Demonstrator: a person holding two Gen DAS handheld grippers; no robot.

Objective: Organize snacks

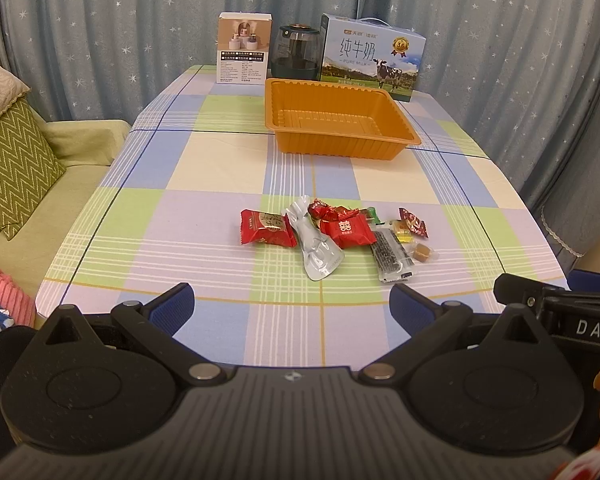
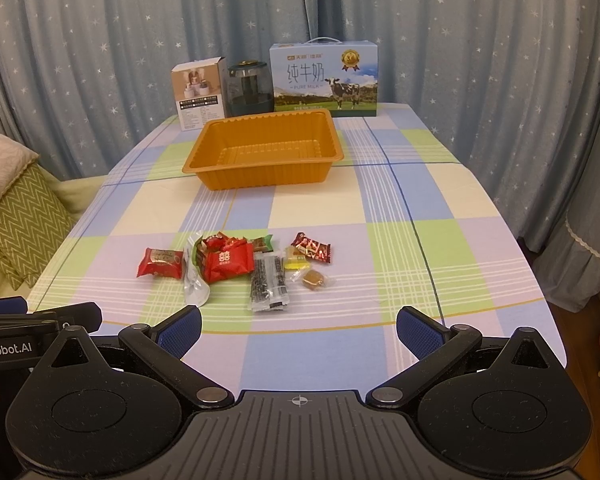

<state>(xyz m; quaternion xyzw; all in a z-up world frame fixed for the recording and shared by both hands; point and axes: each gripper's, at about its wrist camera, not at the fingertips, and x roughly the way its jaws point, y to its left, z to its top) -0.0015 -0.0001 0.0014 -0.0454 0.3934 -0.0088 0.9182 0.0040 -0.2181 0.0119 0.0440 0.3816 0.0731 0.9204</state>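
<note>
Both your grippers, left (image 1: 292,304) and right (image 2: 299,328), hang spread and empty at the near edge, because the snacks (image 2: 236,264) await the far tray (image 2: 260,176).

Green candy (image 1: 373,213) — mostly hidden, pile

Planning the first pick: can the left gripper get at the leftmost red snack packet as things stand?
Probably yes: the left gripper is open, the red snack packet lies apart at the pile's edge, nothing between.
</note>
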